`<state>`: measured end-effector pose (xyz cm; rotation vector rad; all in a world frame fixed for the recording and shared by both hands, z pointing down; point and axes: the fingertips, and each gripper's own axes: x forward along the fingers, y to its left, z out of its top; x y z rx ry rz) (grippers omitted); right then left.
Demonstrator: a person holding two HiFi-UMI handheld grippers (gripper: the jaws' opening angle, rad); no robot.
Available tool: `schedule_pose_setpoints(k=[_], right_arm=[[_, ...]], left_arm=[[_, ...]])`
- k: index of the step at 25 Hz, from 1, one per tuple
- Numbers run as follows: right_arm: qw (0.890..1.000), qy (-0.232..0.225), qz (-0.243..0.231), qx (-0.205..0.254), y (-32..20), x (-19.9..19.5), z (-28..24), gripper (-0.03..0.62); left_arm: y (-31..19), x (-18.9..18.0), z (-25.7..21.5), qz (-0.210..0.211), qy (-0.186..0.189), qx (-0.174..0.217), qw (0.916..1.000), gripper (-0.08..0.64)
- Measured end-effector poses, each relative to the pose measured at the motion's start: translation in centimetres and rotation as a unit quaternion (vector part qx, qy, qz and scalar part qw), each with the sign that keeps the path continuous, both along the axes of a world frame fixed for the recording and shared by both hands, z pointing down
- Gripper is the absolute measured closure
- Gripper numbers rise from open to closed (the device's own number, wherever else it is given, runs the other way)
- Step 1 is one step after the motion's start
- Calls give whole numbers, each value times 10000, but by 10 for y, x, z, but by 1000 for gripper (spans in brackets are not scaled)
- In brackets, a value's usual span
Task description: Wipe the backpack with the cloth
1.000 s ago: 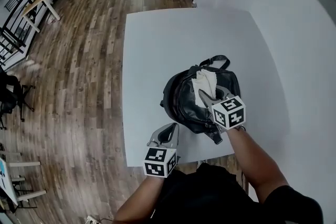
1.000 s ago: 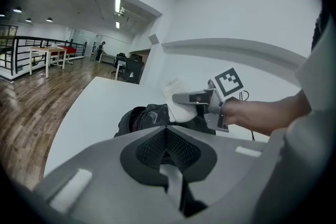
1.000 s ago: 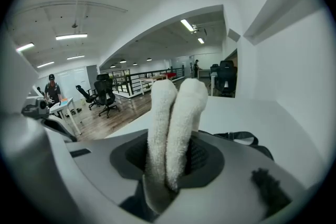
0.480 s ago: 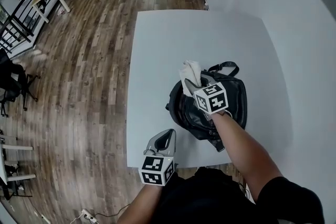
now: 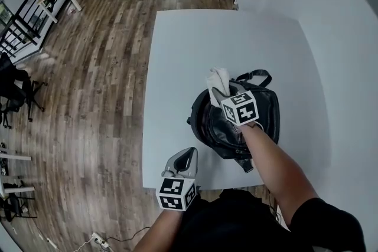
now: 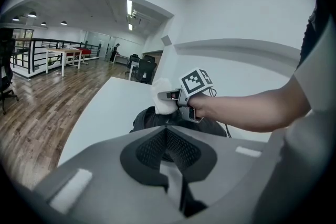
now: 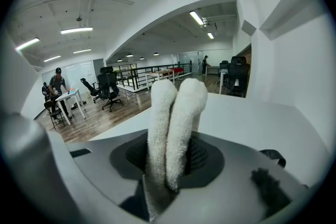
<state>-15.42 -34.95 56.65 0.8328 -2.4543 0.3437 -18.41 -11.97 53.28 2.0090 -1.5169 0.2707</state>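
A black leather backpack (image 5: 260,112) lies on the white table (image 5: 189,50), its handle toward the far side. My right gripper (image 5: 223,93) is shut on a white cloth (image 5: 217,80), which stands up over the bag's far left edge. In the right gripper view the cloth (image 7: 176,118) rises in two folded rolls between the jaws, and the bag's strap (image 7: 273,156) shows low at the right. My left gripper (image 5: 186,157) hovers at the table's near edge, apart from the bag, shut on nothing. From the left gripper view I see the backpack (image 6: 149,117), the cloth (image 6: 163,98) and the right gripper (image 6: 169,95) ahead.
The table stands against a white wall (image 5: 342,38) on the right. Wooden floor (image 5: 88,97) lies to the left, with desks and office chairs (image 5: 12,97) farther off. A cable (image 5: 273,209) hangs by the table's near right corner.
My right gripper has carried the cloth across the backpack's top, from its middle to its far left edge. The left gripper has stayed by the near table edge.
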Motion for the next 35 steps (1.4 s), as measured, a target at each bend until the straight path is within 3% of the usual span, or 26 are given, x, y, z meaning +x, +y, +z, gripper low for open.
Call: schedule_pose_setpoints(k=[17,35], right_arm=[[9965,-27,818,145,-26,87,-16,465],[9851,113,1680,356,-33,193,-39,465]], left_arm=[[-15,34,-4,469,0,53,9989,552],[-25,68,-13,994,-11,108,9950,552]])
